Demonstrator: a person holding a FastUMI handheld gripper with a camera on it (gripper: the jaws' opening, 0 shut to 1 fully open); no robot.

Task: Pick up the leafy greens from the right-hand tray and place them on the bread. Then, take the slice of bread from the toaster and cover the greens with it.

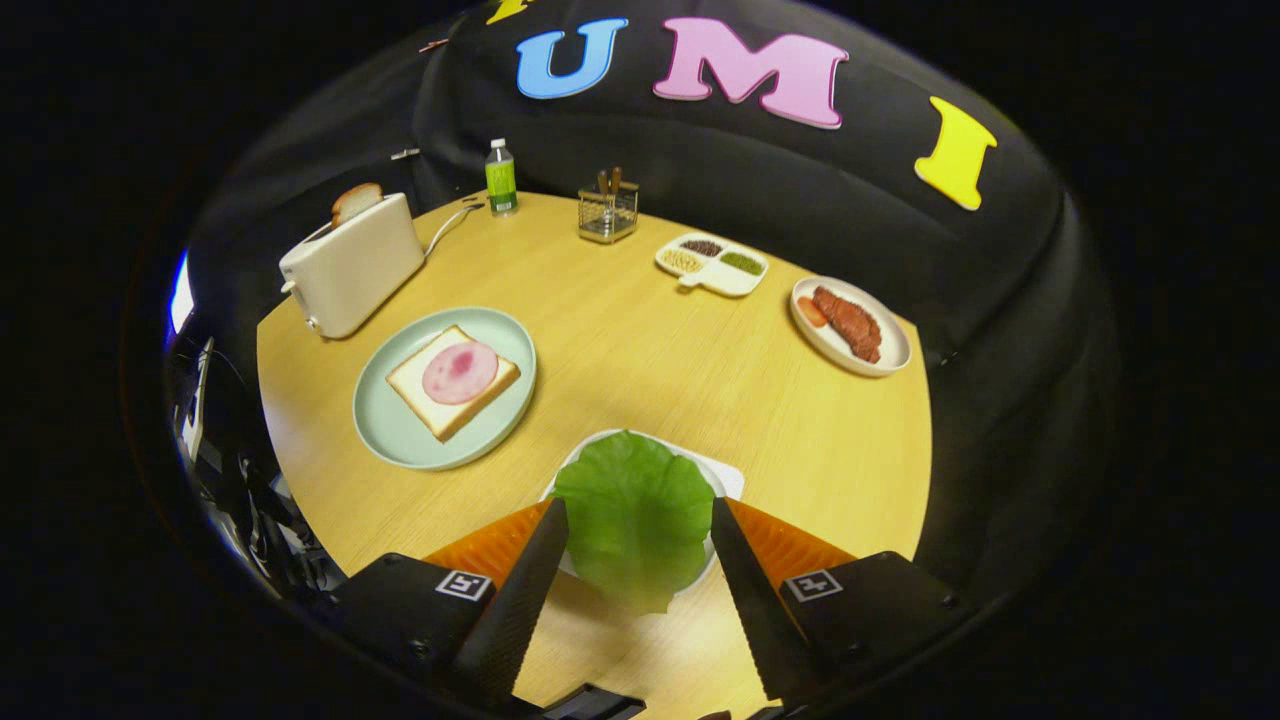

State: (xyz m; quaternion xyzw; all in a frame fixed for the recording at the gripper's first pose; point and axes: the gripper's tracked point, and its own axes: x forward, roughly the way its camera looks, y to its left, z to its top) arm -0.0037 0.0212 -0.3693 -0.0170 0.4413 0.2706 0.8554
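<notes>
The toaster (350, 265) at far left holds the top slice (356, 202) upright. Next, the ham-topped bread (452, 381) lies flat on its plate (400, 440), ready (presumably) for greens. The lettuce leaf (635, 515) sits between the open jaws of the gripper (638, 520), over its white tray (728, 478).

I see a matt wood-grain table (640, 350), a smooth glossy plate (395, 435), a wire-mesh metal holder (607, 215), and ribbed matt black fingers (530, 585) flanking the leafy greens (635, 520).
</notes>
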